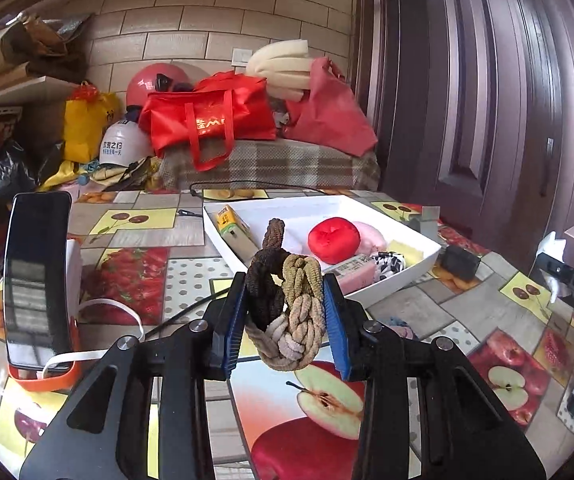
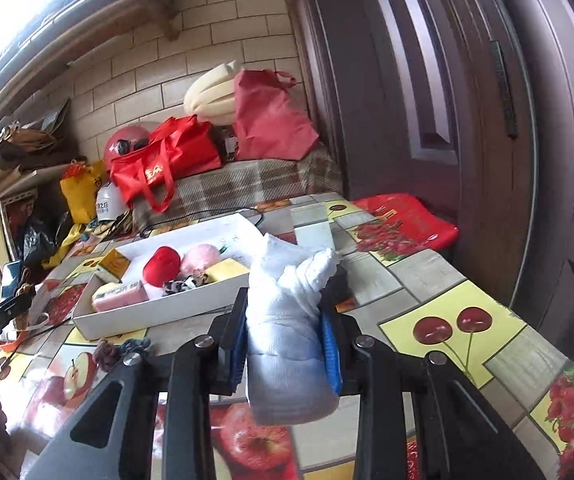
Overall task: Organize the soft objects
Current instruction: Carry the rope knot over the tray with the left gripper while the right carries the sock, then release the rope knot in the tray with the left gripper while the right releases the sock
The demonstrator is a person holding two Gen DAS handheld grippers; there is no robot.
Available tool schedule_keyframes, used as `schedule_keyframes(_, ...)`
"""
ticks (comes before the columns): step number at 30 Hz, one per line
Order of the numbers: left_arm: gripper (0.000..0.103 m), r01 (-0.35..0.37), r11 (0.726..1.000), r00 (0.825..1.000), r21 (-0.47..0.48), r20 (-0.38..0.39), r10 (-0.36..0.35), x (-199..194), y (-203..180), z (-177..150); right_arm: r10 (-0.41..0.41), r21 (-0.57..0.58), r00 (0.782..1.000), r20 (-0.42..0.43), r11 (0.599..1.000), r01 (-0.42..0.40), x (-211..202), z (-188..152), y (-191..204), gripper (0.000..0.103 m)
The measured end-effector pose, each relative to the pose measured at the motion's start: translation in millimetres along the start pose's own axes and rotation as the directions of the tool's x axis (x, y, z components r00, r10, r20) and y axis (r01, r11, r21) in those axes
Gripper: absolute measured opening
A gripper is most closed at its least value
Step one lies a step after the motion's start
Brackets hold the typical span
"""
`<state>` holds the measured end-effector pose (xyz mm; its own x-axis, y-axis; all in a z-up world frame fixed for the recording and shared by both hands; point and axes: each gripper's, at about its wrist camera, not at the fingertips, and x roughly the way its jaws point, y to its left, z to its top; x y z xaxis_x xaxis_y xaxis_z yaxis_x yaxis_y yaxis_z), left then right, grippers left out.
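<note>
Left wrist view: the left gripper (image 1: 285, 316) sits at lower centre of the frame, its blue pads (image 1: 234, 326) clamped on a braided hair tie (image 1: 287, 300) in brown, olive and beige, which is held clear of the table. Just beyond it, at centre right, stands a white tray (image 1: 403, 276) on the fruit-print tablecloth (image 1: 135, 272). Inside the tray lie a red cushion (image 1: 334, 240), a pink soft item (image 1: 369, 236), a black-and-white scrunchie (image 1: 387, 265), a pink packet (image 1: 357, 274) and a yellow box (image 1: 229, 218). A phone (image 1: 37, 280) stands upright at the left edge of the frame, in an orange holder. The other device shows at the right edge.

Right wrist view: the right gripper (image 2: 287, 344) occupies lower centre, its pads pressed on a rolled white sock (image 2: 287, 320) that stands upright between them, above the table. The tray (image 2: 159, 312) lies to the left of centre, beside the sock. Small hair ties (image 2: 121, 350) rest on the cloth just below the tray's near wall. A red bag (image 2: 407, 218) lies at the table's far right edge.
</note>
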<state>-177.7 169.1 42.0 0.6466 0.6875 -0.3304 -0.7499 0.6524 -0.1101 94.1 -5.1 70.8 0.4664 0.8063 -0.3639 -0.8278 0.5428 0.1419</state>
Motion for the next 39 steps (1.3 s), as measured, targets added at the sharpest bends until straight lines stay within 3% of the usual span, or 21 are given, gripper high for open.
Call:
schedule_keyframes(8,0.036,-0.015,0.996,1.0,0.082,0.008,0.014,27,-21,7,0.029,-0.067,0.999,-0.034,0.997,-0.032,39,8,27,0.032)
schedule_keyframes(18,0.036,-0.042,0.998,0.998,0.045,-0.035,0.044,81,-11,24,0.087,-0.112,0.994,-0.059,0.989,-0.093,95,19,70,0.032)
schedule_keyframes(26,0.036,-0.103,0.994,0.994,0.027,-0.039,0.104,121,0,39,0.074,-0.067,0.993,-0.095,0.995,-0.08,151,34,84,0.032)
schedule_keyframes(33,0.036,-0.088,0.993,0.996,0.079,-0.013,0.089,142,-3,48,0.059,-0.099,0.994,-0.087,0.993,-0.068,188,45,105,0.032)
schedule_keyframes(39,0.036,-0.022,0.998,0.995,0.059,-0.095,0.028,165,3,53,0.076,-0.137,0.991,-0.114,0.986,-0.091,213,50,120,0.032)
